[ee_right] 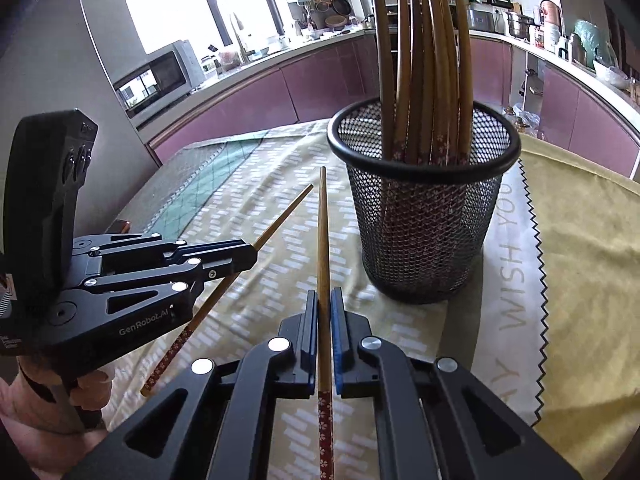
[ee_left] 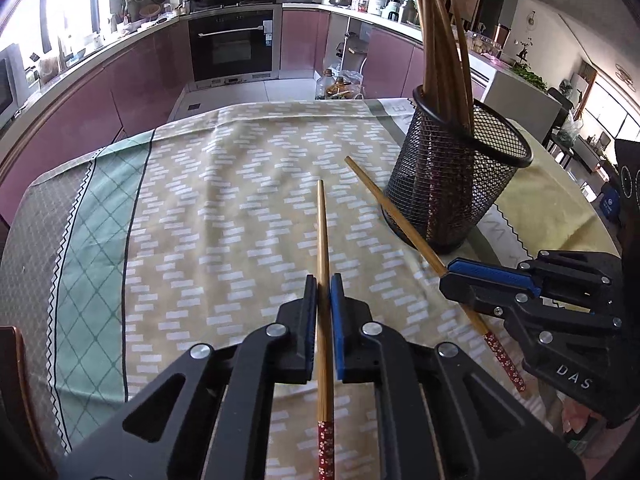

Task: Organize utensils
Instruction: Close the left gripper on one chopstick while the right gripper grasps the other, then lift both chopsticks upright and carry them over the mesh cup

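Note:
My left gripper (ee_left: 324, 284) is shut on a wooden chopstick (ee_left: 321, 232) with a red flowered end, its thin tip pointing away over the cloth. To its right, my right gripper (ee_left: 448, 274) is shut on a second chopstick (ee_left: 384, 200), which slants toward the black mesh holder (ee_left: 448, 192). In the right wrist view, the right gripper (ee_right: 324, 298) clamps its chopstick (ee_right: 322, 224) just left of the holder (ee_right: 424, 240). The left gripper (ee_right: 250, 256) shows at the left with its chopstick (ee_right: 286, 216). Several chopsticks (ee_right: 424, 60) stand upright in the holder.
A patterned beige and green tablecloth (ee_left: 240, 184) covers the table, with a yellow cloth (ee_right: 580, 260) to the right of the holder. A hand (ee_right: 88, 384) holds the left gripper's handle. Beyond the far table edge are purple kitchen cabinets and an oven (ee_left: 234, 46).

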Tool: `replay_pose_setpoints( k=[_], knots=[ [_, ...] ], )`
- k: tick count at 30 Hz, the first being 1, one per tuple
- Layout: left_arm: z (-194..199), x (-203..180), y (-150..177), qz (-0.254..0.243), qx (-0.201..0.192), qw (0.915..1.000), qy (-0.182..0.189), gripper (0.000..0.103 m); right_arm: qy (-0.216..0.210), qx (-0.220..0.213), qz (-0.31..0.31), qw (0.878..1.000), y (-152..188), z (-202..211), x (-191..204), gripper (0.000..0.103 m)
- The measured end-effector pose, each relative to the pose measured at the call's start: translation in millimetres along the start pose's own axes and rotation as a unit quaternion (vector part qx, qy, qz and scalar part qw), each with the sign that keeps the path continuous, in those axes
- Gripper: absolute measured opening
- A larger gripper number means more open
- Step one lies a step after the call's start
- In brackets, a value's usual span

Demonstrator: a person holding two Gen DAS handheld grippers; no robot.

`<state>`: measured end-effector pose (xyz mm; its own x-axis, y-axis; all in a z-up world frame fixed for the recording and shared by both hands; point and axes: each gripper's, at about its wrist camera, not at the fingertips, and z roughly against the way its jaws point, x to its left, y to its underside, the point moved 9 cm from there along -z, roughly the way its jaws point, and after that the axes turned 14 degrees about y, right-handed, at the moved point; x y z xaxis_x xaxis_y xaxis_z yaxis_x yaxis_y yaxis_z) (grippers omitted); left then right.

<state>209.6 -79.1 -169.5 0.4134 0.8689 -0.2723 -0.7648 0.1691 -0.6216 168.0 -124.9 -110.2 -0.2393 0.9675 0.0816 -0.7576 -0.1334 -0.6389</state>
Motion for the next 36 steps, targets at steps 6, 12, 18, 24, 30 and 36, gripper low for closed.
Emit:
replay_pose_setpoints(
  k=[6,12,18,24,30,36],
  knots=[
    [19.2,-11.2,-1.2,-0.012,-0.018,0.9998,0.003,0.008,-0.011,-0.026,0.005,1.0,2.2,23.5,-4.9,0.005],
    [35.2,-20.9,-2.4,-0.018,-0.034,0.9992,0.008,0.008,-0.012,-0.045,0.011,0.999,-0.2,40.1,-2.6,0.005],
    [50.4,-27.6,-5.2,-0.022,-0.048,0.9985,0.015,0.008,-0.014,-0.061,0.012,0.998,-0.5,53.5,-3.3,0.005],
    [62.9,-31.0,-8.8,-0.021,-0.061,0.9976,0.027,0.008,-0.015,-0.074,0.011,0.997,-4.1,64.1,-5.7,0.005],
    [73.6,-36.9,-12.7,-0.025,-0.073,0.9965,0.032,0.008,-0.016,-0.09,0.006,0.996,-6.2,76.2,-10.5,0.005],
    [82.7,-42.5,-17.5,-0.027,-0.084,0.9952,0.042,0.008,-0.016,-0.101,0.001,0.995,-12.3,83.5,-12.4,0.005]
  ],
)
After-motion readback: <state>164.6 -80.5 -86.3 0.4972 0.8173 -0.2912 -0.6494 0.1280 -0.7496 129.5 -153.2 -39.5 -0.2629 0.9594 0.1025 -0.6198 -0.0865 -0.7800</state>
